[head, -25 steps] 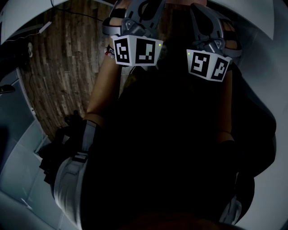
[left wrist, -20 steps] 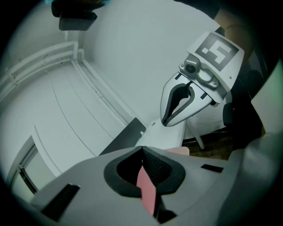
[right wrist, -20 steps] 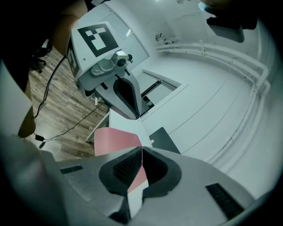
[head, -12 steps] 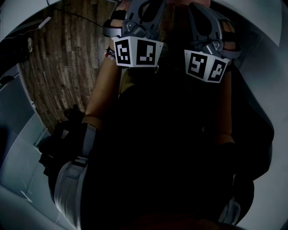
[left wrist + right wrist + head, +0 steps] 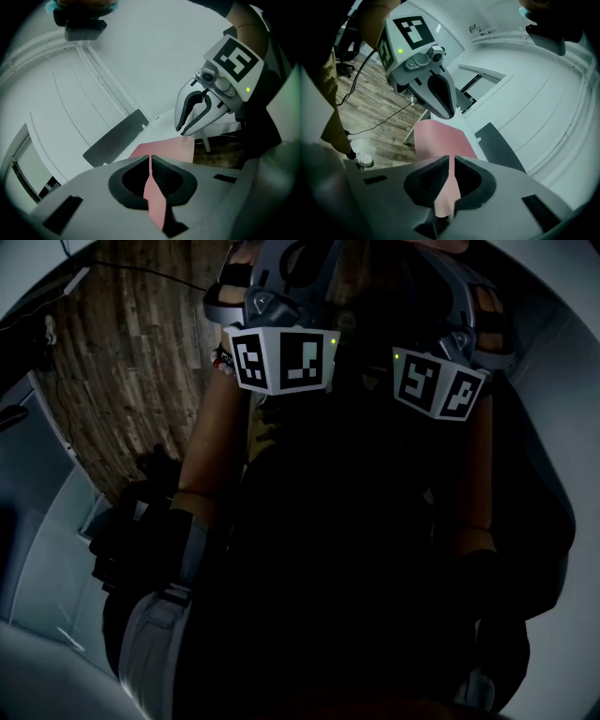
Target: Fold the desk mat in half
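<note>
- While tilted slightly downward, held side by side: left gripper [image 5: 150, 161], right gripper [image 5: 451, 161].
- Clamped tight, each, onto an edge of the desk mat [image 5: 164, 151].
- Thin, smooth, pink, flexible sheet; spanning between the grippers.

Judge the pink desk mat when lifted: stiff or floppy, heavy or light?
Likely floppy: the pink desk mat curves thinly between the jaws of the left gripper. Probably light: only that and the right gripper pinch its edge.

Wood-plank floor [image 5: 131, 371], black cable [image 5: 386, 119] across it; white table [image 5: 474, 132] w/ dark panel [image 5: 499, 147]; dim light.
</note>
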`<state>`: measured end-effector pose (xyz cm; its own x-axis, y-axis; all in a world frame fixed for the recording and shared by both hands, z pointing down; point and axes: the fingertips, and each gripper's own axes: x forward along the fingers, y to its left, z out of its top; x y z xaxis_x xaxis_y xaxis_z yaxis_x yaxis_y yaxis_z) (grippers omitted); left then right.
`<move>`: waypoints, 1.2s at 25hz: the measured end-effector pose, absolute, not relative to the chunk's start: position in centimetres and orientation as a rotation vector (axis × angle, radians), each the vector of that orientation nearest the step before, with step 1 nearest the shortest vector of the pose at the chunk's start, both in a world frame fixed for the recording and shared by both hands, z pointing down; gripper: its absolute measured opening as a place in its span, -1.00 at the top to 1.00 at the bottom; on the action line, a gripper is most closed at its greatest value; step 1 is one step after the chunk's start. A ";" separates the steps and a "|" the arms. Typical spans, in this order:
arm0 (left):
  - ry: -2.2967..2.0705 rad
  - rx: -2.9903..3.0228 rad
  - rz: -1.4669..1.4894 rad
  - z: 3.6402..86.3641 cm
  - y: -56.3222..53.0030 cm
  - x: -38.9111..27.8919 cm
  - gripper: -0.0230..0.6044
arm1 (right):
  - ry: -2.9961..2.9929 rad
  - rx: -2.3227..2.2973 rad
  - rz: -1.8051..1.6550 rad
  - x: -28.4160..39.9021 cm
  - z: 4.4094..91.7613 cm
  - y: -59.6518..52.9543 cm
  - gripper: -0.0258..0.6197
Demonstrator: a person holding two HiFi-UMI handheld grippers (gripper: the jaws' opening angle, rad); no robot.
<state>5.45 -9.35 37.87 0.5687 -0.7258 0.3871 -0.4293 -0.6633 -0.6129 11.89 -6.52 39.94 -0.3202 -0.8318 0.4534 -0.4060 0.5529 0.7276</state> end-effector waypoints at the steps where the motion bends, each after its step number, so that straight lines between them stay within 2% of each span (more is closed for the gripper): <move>1: 0.925 -2.357 -0.879 38.5 -9.5 5.4 0.86 | -1.928 1.001 -0.619 12.1 40.7 -6.7 0.82; 9: 0.901 -2.400 -0.903 42.4 -9.8 4.8 0.86 | -1.905 0.983 -0.569 12.2 44.8 -7.5 0.80; 11: 0.909 -2.401 -0.910 43.0 -10.0 4.6 0.86 | -1.901 0.973 -0.568 12.0 45.7 -7.6 0.71; 12: 0.915 -2.402 -0.911 43.2 -10.1 4.5 0.86 | -1.897 0.967 -0.567 11.9 46.1 -7.6 0.58; 16: 0.932 -2.402 -0.917 43.8 -10.6 3.6 0.86 | -1.878 0.956 -0.582 11.2 47.4 -8.1 0.39; 18: 0.942 -2.403 -0.913 44.1 -11.0 3.2 0.86 | -1.871 0.960 -0.594 10.9 47.9 -8.6 0.23; 21: 0.955 -2.405 -0.908 44.4 -11.2 3.1 0.86 | -1.851 0.946 -0.625 10.7 48.7 -9.0 0.14; 30: 0.981 -2.408 -0.921 45.6 -11.9 2.0 0.86 | -1.785 0.859 -0.689 10.1 52.1 -9.9 0.05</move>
<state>2.03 -11.86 45.63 0.5416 -0.7231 0.4286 -0.4735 -0.6838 -0.5552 10.12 -9.85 52.12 -0.2503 -0.8078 0.5337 -0.2398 0.5858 0.7742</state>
